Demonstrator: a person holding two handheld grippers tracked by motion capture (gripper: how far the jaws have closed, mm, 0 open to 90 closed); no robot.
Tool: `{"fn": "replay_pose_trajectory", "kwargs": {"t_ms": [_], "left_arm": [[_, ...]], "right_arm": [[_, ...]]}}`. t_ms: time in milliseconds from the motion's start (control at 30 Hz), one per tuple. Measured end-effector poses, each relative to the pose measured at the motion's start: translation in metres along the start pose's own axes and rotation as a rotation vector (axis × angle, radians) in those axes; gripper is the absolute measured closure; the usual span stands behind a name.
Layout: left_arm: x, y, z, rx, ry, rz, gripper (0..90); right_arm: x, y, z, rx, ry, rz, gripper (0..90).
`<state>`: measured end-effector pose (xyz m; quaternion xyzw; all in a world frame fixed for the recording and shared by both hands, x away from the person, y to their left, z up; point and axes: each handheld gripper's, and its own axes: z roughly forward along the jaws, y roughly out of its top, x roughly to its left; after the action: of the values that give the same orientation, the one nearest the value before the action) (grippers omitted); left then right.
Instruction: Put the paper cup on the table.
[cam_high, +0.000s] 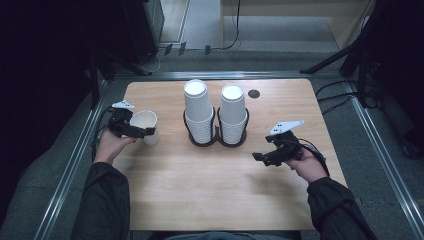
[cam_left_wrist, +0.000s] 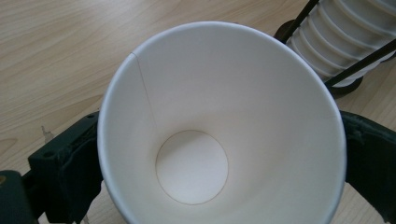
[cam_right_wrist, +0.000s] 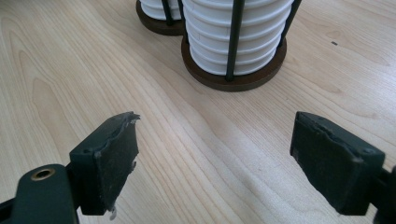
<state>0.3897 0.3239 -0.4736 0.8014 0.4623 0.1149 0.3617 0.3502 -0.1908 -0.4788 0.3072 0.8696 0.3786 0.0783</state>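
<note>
Left hand-held gripper (cam_high: 142, 132): jaws spread as wide as they go around the single paper cup (cam_high: 145, 126); pads flank its wall, whether they still press on it cannot be told.
Right hand-held gripper (cam_high: 260, 157): jaws spread, nothing between them, hovering over bare tabletop (cam_high: 210, 190) right of the two cup stacks.
Single paper cup: upright, mouth up, well left of the left cup stack (cam_high: 198, 111), near the tabletop's left edge.
Right cup stack (cam_high: 233, 113): just beside the left one, each in a round dark wire holder.
Step in hand: judged to be setting down one cup taken from a stack; release looks complete or nearly so.
Next move: back the left jaws away level without tipping the light cup.
Materials: cup is thin white paper, smooth, tapered, with a side seam and round base; stacks show ribbed rims; tabletop is pale wood grain; pads are black, worn rubber.
</note>
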Motion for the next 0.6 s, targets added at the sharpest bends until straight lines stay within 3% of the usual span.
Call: {"fn": "replay_pose_trajectory", "kwargs": {"t_ms": [233,333,533,600], "left_arm": [[-0.001,0.005,-0.010,-0.008,-0.058,-0.027,0.0],[-0.002,0.008,-0.014,0.006,-0.055,-0.020,0.0],[-0.002,0.014,-0.026,-0.013,-0.044,-0.031,0.0],[-0.001,0.015,-0.029,-0.015,-0.077,-0.055,0.0]], "right_arm": [[0.001,0.000,0.002,0.013,-0.002,-0.010,15.5],[0.001,0.000,0.003,0.014,0.000,-0.016,15.5],[0.003,0.001,0.004,0.020,0.006,-0.020,15.5],[0.003,0.001,0.005,0.023,0.005,-0.022,15.5]]}}
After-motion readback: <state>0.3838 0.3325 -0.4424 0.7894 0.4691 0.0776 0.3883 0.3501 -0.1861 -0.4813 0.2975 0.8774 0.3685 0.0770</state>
